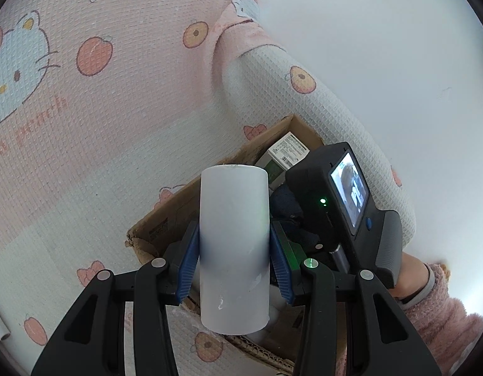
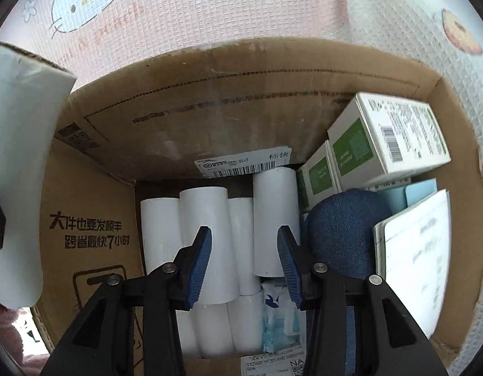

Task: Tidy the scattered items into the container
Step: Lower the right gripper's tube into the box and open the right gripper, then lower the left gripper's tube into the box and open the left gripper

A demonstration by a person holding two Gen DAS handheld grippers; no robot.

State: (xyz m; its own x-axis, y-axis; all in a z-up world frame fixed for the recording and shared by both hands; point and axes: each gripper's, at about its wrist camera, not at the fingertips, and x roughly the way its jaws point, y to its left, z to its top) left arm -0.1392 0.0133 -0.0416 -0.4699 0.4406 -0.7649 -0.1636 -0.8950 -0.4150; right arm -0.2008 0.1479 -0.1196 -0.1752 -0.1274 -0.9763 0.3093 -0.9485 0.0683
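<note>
My left gripper [image 1: 234, 252] is shut on a white paper roll [image 1: 234, 250], held upright above the near edge of the open cardboard box [image 1: 166, 219]. The same roll shows at the left edge of the right wrist view [image 2: 19, 169]. My right gripper [image 2: 244, 261] is open and empty, hovering inside the cardboard box [image 2: 94, 194] over several white rolls [image 2: 207, 219] lying at its bottom. The right gripper's body with its small screen [image 1: 348, 194] shows over the box in the left wrist view.
The box also holds green-and-white cartons [image 2: 385, 134], a blue denim item [image 2: 341, 232], a white booklet [image 2: 413, 250] and a plastic-wrapped packet [image 2: 279, 313]. The box stands on a pink cartoon-print blanket [image 1: 100, 100]. A white wall [image 1: 398, 47] lies to the right.
</note>
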